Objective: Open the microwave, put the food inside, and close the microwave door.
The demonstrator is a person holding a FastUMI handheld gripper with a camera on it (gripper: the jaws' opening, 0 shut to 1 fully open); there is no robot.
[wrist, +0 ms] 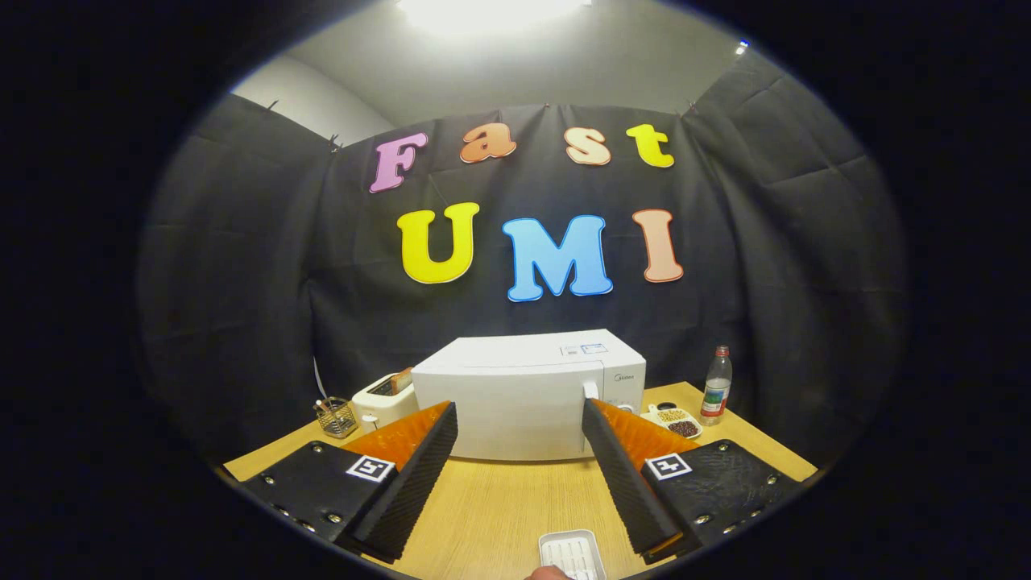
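**White microwave shut, food tray near the front edge, tool held wide**

White casing is seen on the microwave (523, 395), which is set toward the back edge of the wooden tabletop (499, 507) with its door closed and its handle side toward the right. Such a placement leaves bare wood in front of it, presumably so a door can be swung and a tray carried across. A small white tray (573, 554) is laid at the front edge, just below and between the fingers; what it carries cannot be told. A closed door with the tray outside fits an early stage best, though the oven's inside is hidden.

The gripper (519, 431) is held spread wide, with nothing between its fingers and nothing touched by them; the microwave is framed beyond them.

A toaster (385, 399) and a wire basket (336, 416) are kept at the back left corner; a snack dish (675, 421) and a bottle (716, 387) are kept at the back right.
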